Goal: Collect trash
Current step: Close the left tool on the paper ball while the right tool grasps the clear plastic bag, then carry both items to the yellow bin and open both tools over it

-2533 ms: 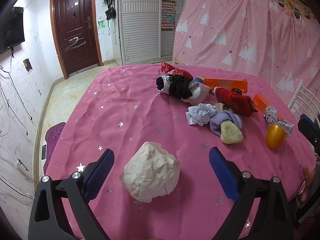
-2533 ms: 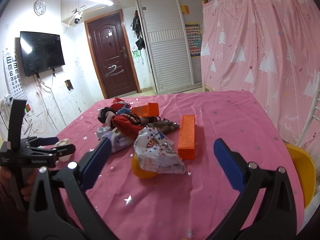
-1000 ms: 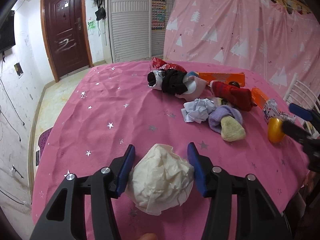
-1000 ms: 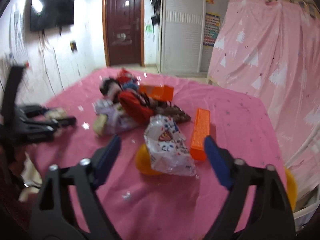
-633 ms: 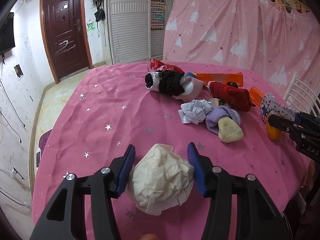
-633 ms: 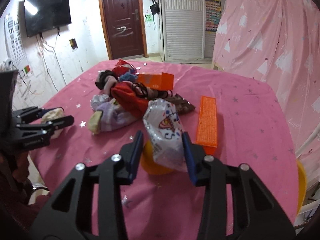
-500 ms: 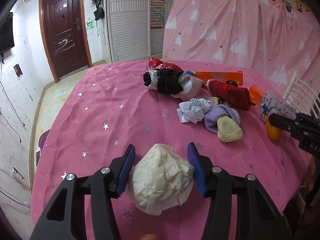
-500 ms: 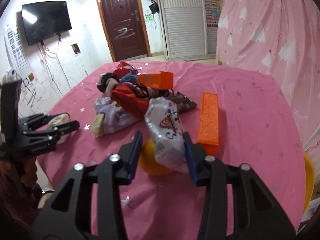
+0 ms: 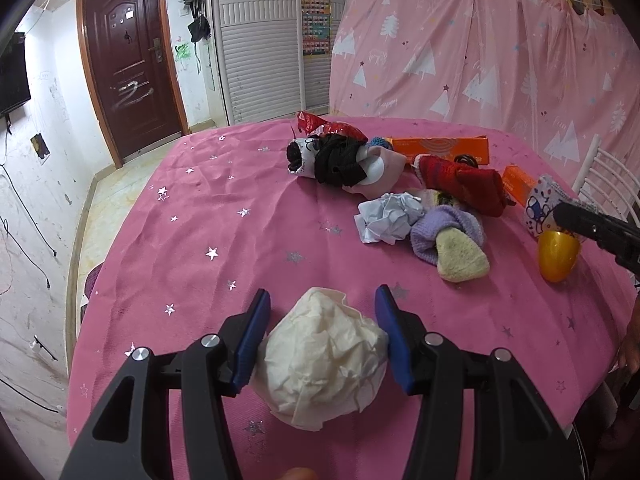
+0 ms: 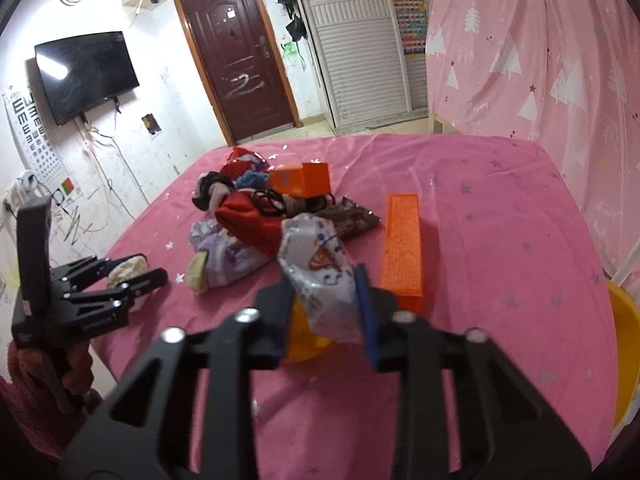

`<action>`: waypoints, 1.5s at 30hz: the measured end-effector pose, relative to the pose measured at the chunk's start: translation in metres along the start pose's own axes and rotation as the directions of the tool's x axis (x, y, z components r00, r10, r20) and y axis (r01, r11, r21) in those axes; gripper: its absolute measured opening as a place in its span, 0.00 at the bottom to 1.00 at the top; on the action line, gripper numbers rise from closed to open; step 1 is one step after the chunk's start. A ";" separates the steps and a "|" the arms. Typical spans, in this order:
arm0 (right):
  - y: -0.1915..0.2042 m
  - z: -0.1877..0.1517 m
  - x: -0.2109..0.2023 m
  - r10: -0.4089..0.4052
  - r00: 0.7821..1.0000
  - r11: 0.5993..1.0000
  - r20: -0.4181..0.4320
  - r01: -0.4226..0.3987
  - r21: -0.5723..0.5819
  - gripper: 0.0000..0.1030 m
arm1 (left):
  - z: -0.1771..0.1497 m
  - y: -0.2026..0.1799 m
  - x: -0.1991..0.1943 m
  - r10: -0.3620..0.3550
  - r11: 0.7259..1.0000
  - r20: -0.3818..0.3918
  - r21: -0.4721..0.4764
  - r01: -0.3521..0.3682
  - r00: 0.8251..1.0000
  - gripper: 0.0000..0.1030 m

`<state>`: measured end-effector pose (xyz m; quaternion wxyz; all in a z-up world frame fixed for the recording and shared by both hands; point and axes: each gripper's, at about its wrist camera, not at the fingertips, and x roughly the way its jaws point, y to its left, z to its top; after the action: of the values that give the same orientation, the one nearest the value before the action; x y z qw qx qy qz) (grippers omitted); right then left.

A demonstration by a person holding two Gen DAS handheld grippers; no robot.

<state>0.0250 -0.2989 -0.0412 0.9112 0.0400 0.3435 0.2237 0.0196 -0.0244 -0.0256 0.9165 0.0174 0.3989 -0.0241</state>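
The left tool [image 9: 322, 334] is clamped on a crumpled ball of pale paper [image 9: 320, 356], whose underside hides the pink cloth of the counter [image 9: 200, 220] beneath it. The right tool [image 10: 323, 312] has just been closing and now pinches a printed plastic wrapper [image 10: 320, 264]; its blue pads are half buried in the folds and blurred. An orange cup [image 10: 304, 336] sits mostly hidden behind the wrapper. Farther back lies a heap of socks [image 9: 456, 184], a white paper wad [image 9: 390, 218] and an orange box [image 10: 402, 244].
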 end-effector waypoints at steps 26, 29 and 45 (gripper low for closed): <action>-0.132 0.014 -0.097 -0.186 0.966 0.967 0.177 0.148 0.207 0.20 | 0.103 -0.200 -0.025 -0.316 0.932 -0.014 0.184 0.313 0.949 0.47; -0.165 0.009 -0.101 -0.241 0.958 0.947 0.156 0.197 0.252 0.20 | 0.108 -0.238 -0.016 -0.349 0.915 -0.052 0.198 0.352 0.936 0.47; -0.276 -0.043 -0.076 -0.300 0.950 0.881 -0.083 0.310 0.357 0.27 | 0.128 -0.411 0.055 -0.422 0.847 -0.325 0.191 0.496 0.846 0.50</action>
<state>0.0515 -0.5824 -0.0906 0.9071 0.1514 0.3925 0.0102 0.1265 -0.4430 0.0163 0.8092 0.0475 0.5056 -0.2954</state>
